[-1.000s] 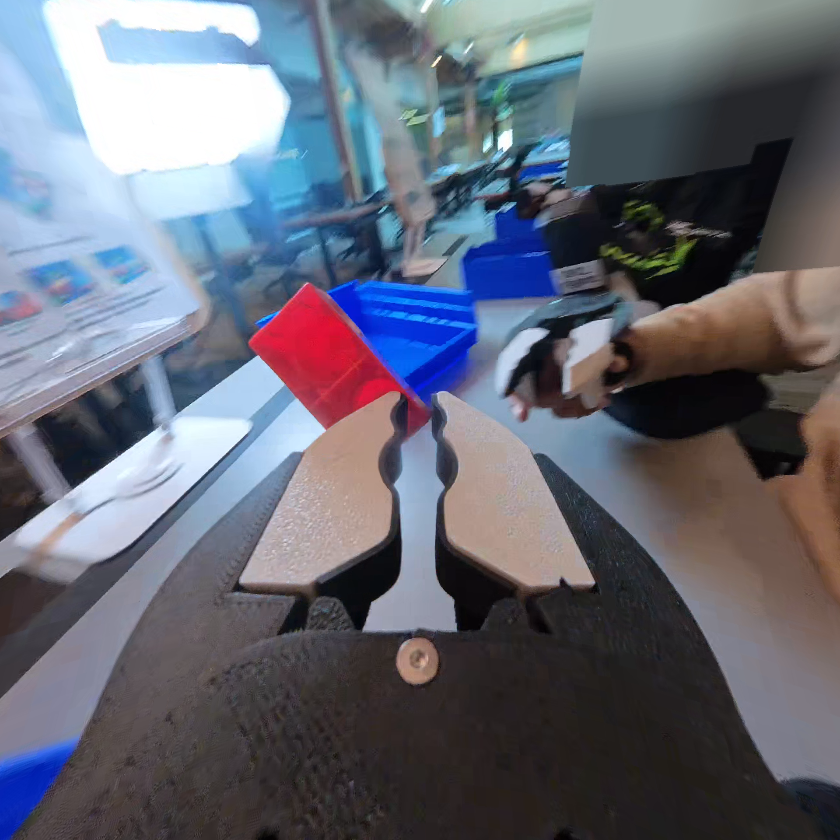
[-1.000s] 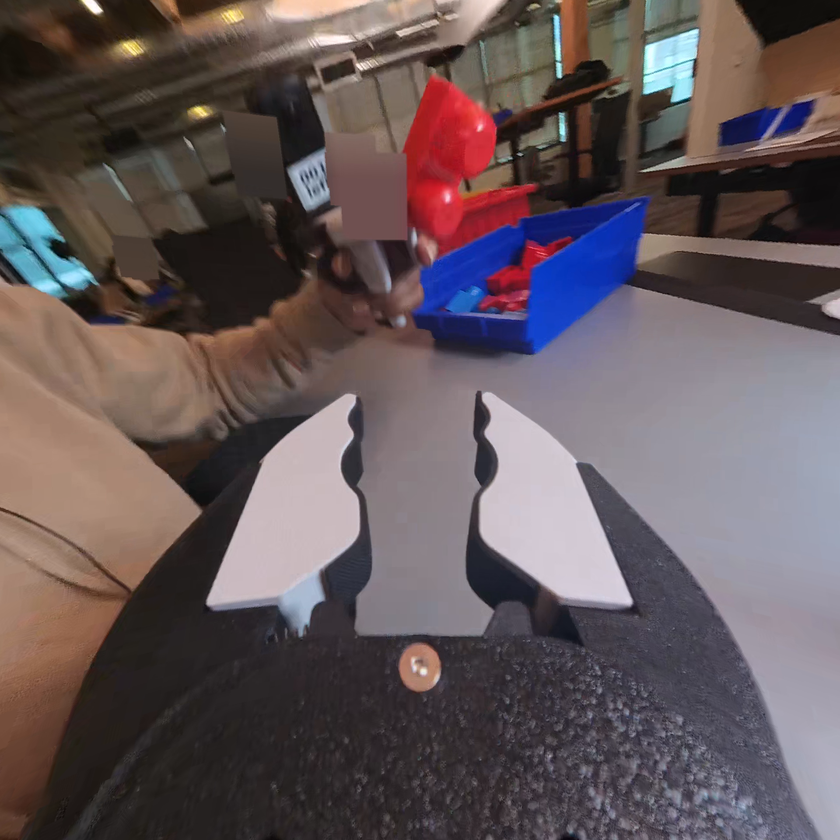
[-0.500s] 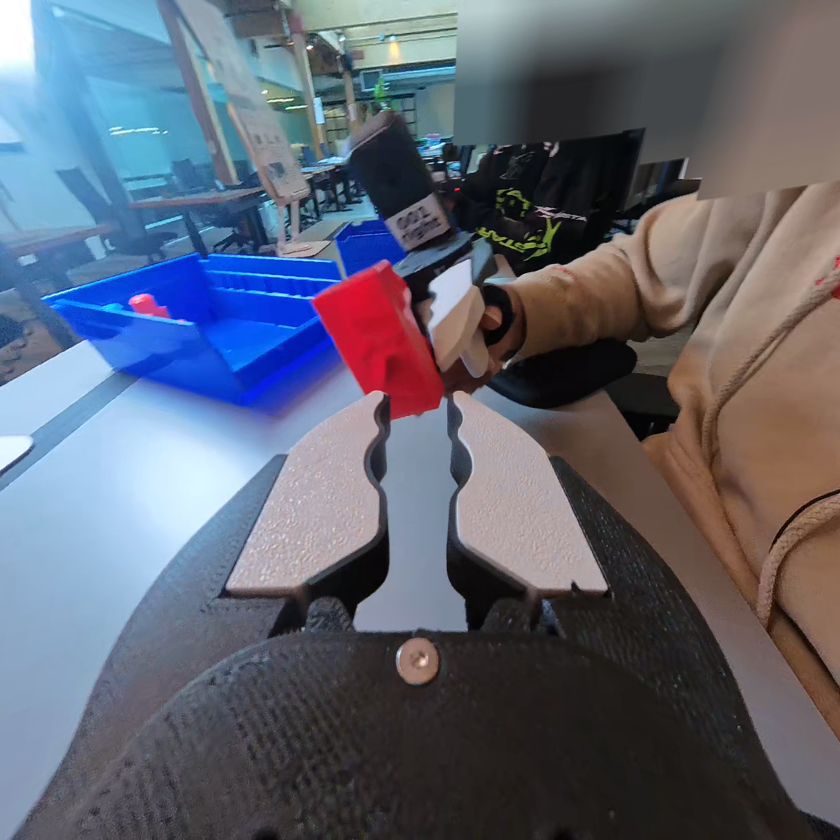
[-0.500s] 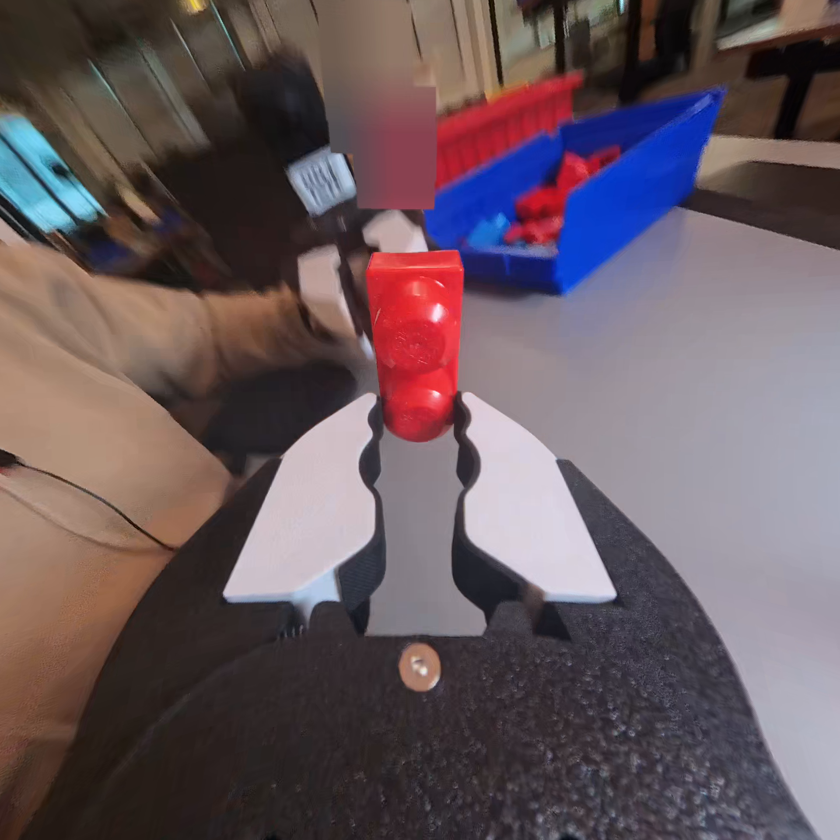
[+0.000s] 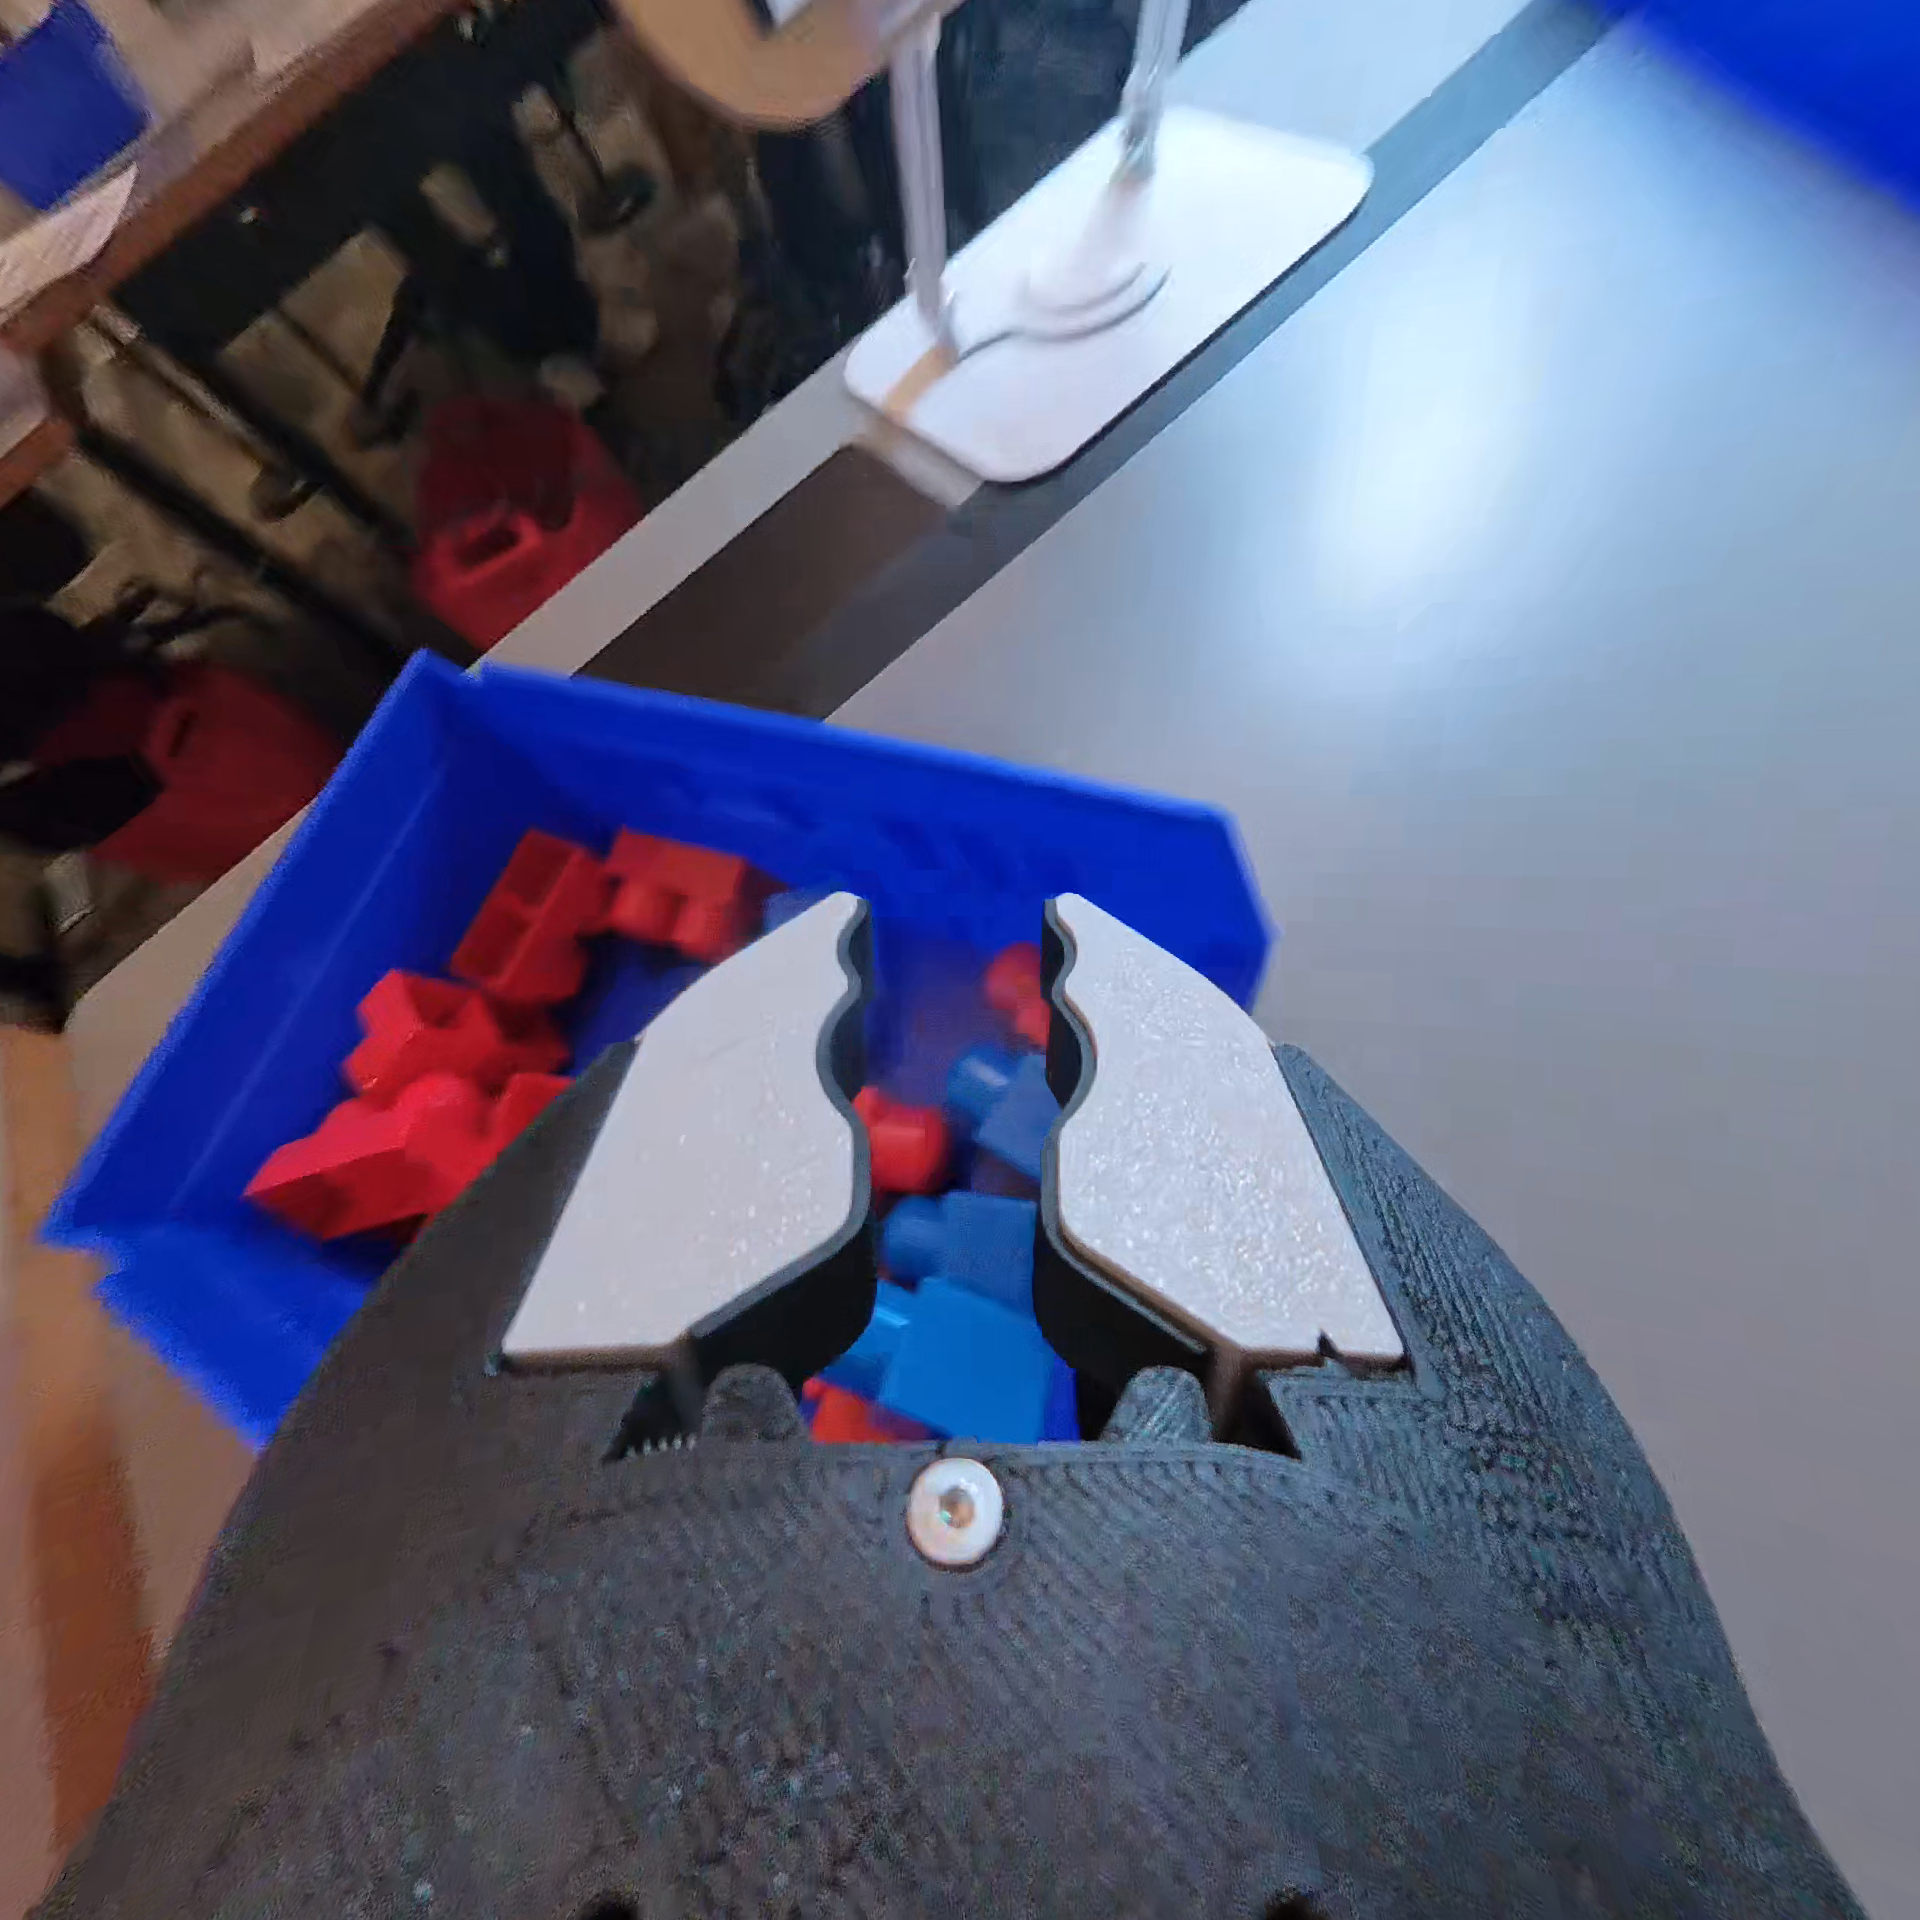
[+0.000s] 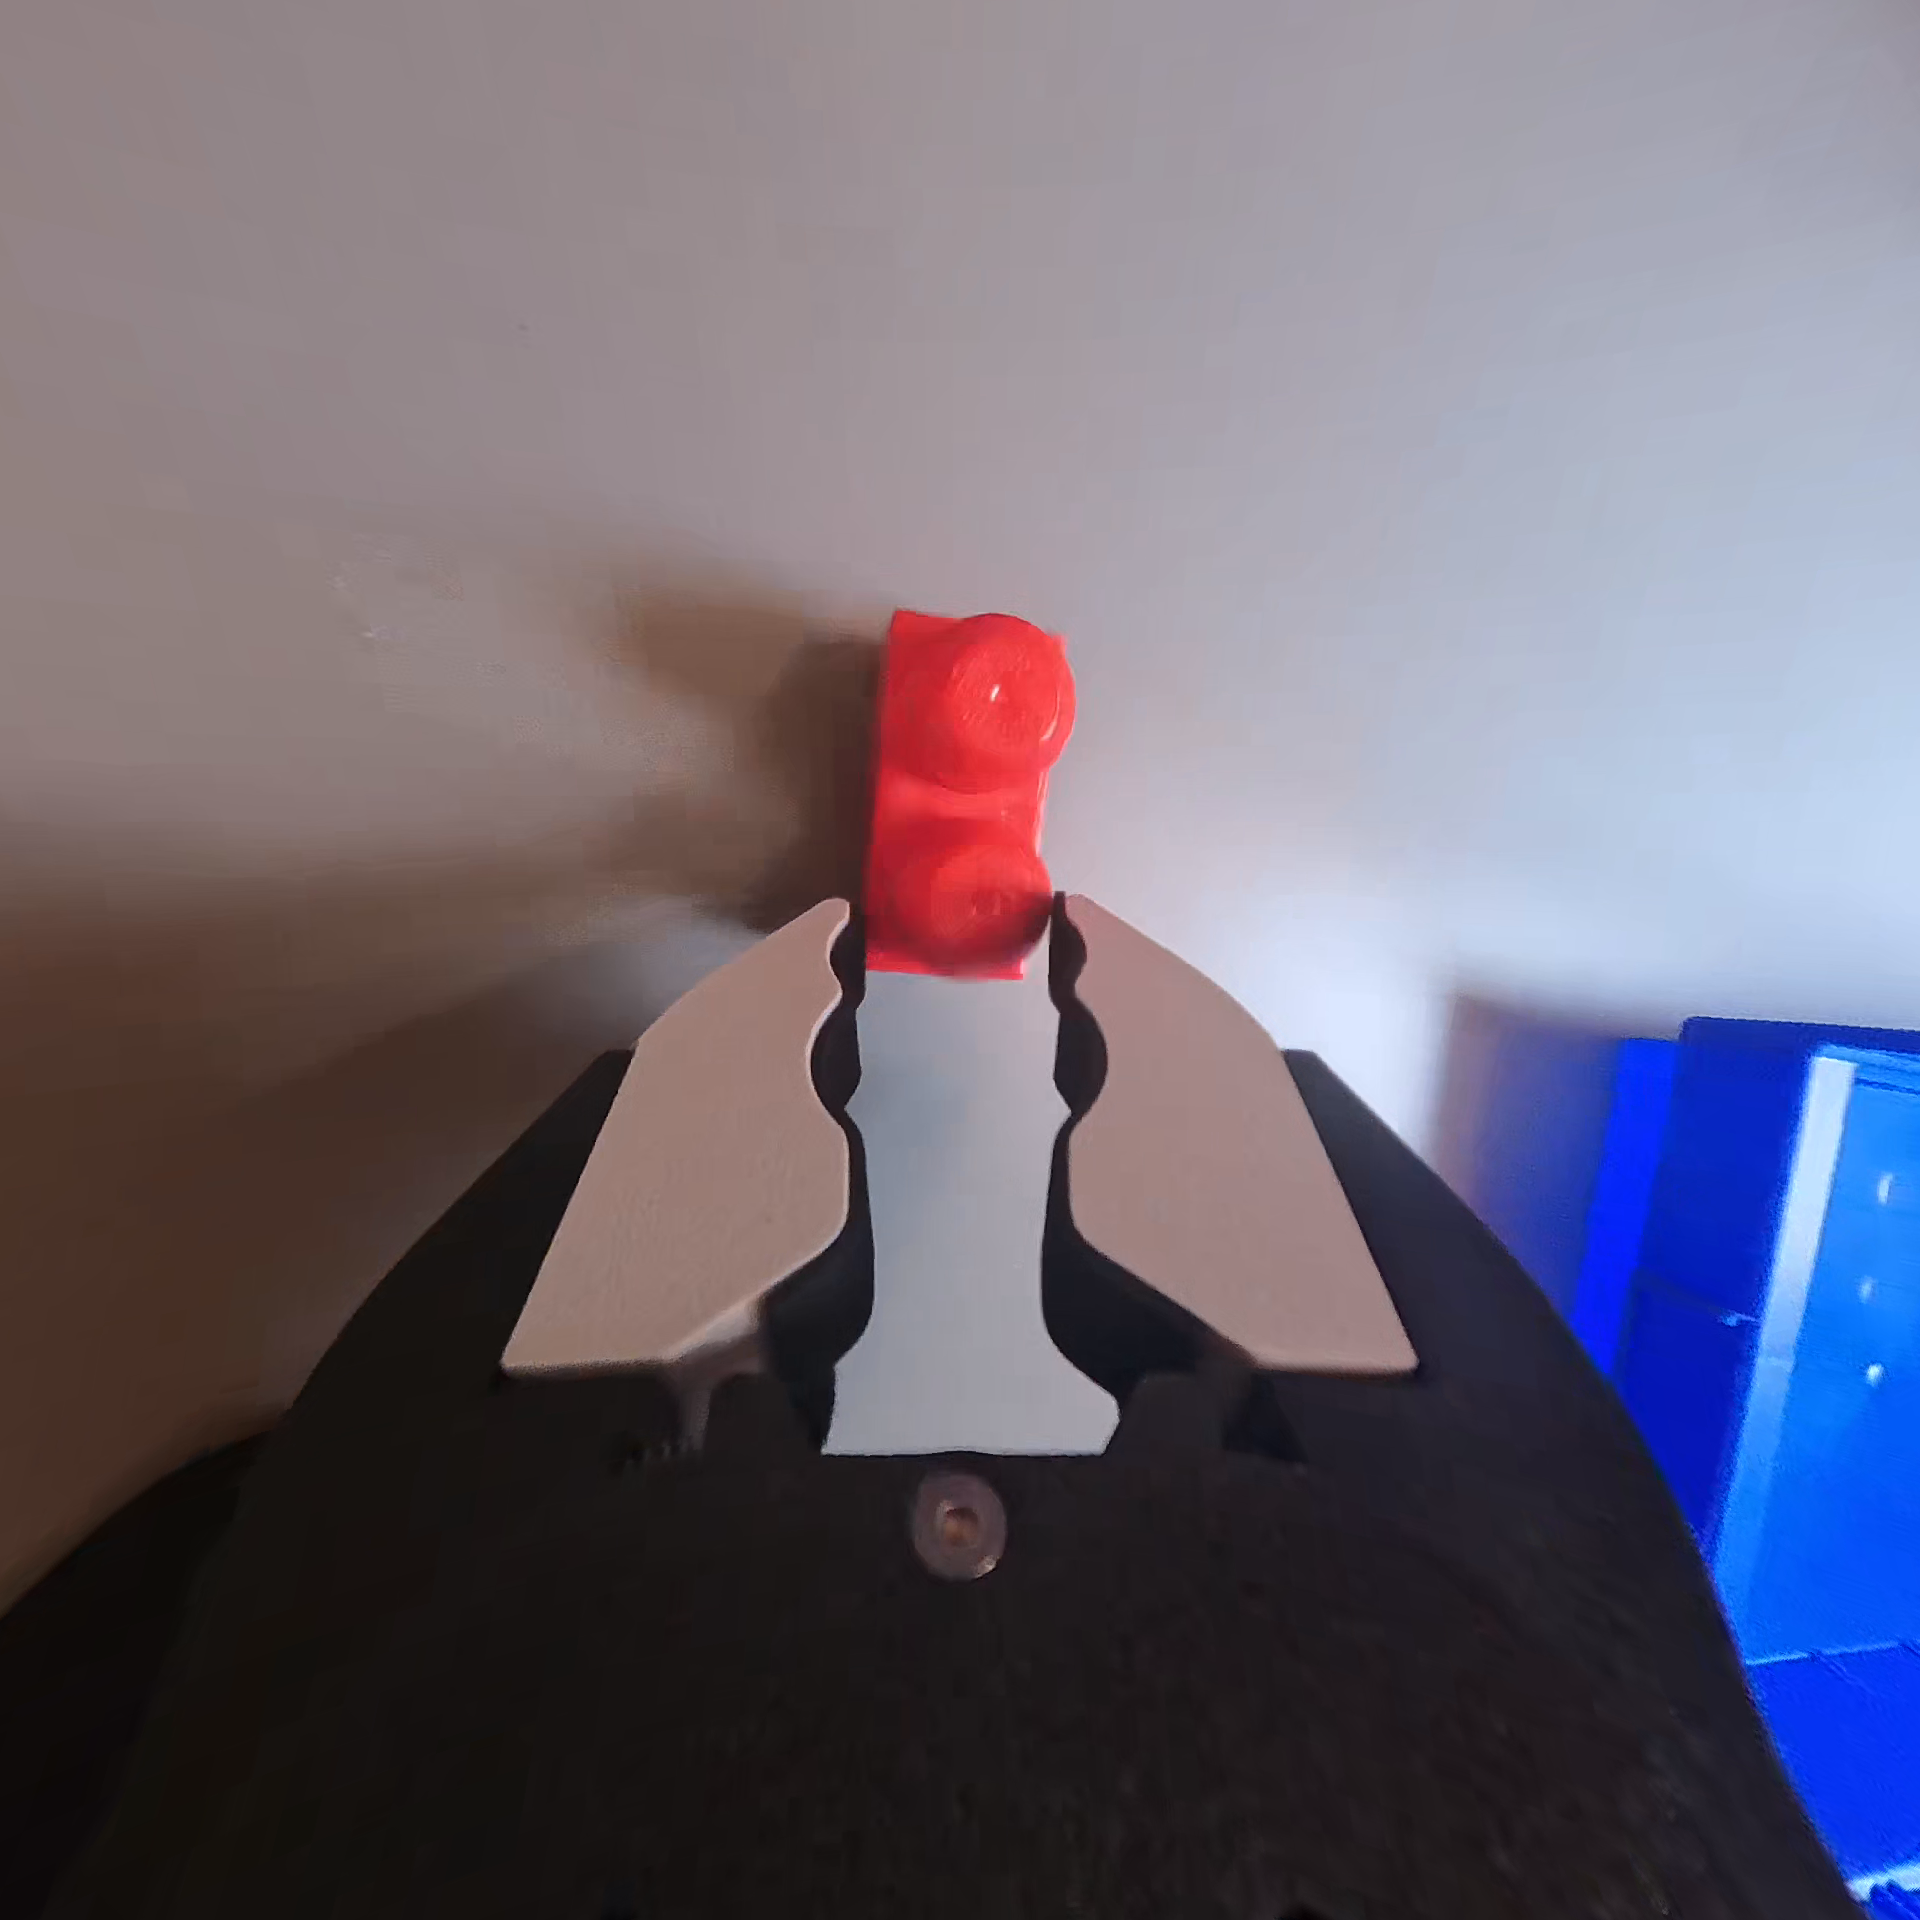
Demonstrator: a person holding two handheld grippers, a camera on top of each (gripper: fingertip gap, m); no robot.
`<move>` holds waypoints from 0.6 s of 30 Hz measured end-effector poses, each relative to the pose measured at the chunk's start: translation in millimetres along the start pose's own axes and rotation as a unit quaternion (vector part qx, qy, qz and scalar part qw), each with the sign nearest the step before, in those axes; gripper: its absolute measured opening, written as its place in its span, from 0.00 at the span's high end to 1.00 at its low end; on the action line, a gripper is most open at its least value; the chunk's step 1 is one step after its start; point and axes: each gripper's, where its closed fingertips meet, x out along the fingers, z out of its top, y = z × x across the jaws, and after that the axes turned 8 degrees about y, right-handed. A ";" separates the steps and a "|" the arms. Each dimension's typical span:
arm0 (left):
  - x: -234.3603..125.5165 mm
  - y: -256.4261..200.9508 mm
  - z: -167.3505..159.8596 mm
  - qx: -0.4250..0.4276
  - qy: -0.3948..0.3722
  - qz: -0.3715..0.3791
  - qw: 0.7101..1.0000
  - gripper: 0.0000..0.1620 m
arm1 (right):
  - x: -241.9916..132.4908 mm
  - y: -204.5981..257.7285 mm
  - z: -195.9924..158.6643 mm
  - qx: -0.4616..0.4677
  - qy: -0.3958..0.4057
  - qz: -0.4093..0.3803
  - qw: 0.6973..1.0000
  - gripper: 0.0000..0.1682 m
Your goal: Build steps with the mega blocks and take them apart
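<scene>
My right gripper (image 6: 953, 914) points down at the grey table (image 6: 935, 312) and is shut on a red two-stud block (image 6: 971, 727), gripped at its near end by the fingertips. The block's studs face the camera and its shadow falls on the table to the left. My left gripper (image 5: 951, 914) is open and empty, hanging above a blue bin (image 5: 831, 758). The bin holds several loose red blocks (image 5: 416, 1039) and blue blocks (image 5: 966, 1340). Part of the pile is hidden behind my left gripper's fingers.
A white flat stand base (image 5: 1112, 343) sits on a dark strip at the table's far edge. Grey tabletop (image 5: 1507, 727) stretches right of the bin. Red containers (image 5: 499, 520) sit on the floor beyond the edge. Another blue bin (image 6: 1766, 1351) shows at lower right in the right wrist view. The left gripper's tips are roughly 40 centimetres from the right gripper's.
The red block went from my left gripper to my right one. My left gripper opened and swung over the bin of blocks. My right gripper tilted down to the table with the block.
</scene>
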 end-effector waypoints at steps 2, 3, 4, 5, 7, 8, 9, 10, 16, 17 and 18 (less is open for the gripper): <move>17.2 18.6 -13.0 0.001 0.048 0.008 0.999 0.79 | 1.2 -5.8 1.3 0.000 -0.013 -0.019 1.000 0.77; 26.8 24.4 -19.1 -0.003 0.071 0.004 0.997 0.79 | 0.7 -7.9 2.7 0.002 -0.024 -0.024 0.999 0.76; 36.9 27.5 -25.9 -0.009 0.096 -0.005 0.995 0.77 | -0.8 -9.1 5.3 0.007 -0.038 -0.025 0.999 0.76; 47.0 28.6 -33.2 -0.015 0.124 -0.016 0.992 0.75 | -3.6 -10.6 9.4 0.013 -0.058 -0.026 0.998 0.76; 66.4 31.9 -47.1 -0.019 0.177 -0.024 0.984 0.71 | -11.3 -16.2 18.8 0.029 -0.107 -0.031 0.993 0.76; 75.5 34.9 -54.0 -0.015 0.202 -0.020 0.979 0.69 | -15.7 -19.9 23.1 0.040 -0.133 -0.033 0.990 0.76; 84.3 36.4 -59.2 -0.014 0.221 -0.021 0.975 0.67 | -20.0 -24.1 26.7 0.052 -0.158 -0.035 0.985 0.76; 92.4 35.5 -63.8 -0.018 0.237 -0.028 0.971 0.66 | -23.5 -27.9 28.9 0.067 -0.179 -0.034 0.981 0.76; 119.0 50.2 -77.7 0.018 0.276 0.015 0.961 0.76 | -31.1 -45.4 29.0 0.126 -0.255 -0.028 0.958 0.80; 115.2 52.5 -73.3 0.023 0.269 0.028 0.962 0.76 | -32.2 -47.8 28.1 0.132 -0.261 -0.031 0.956 0.80; 109.1 53.1 -65.8 0.031 0.255 0.038 0.966 0.76 | -33.9 -50.2 27.6 0.138 -0.268 -0.035 0.953 0.80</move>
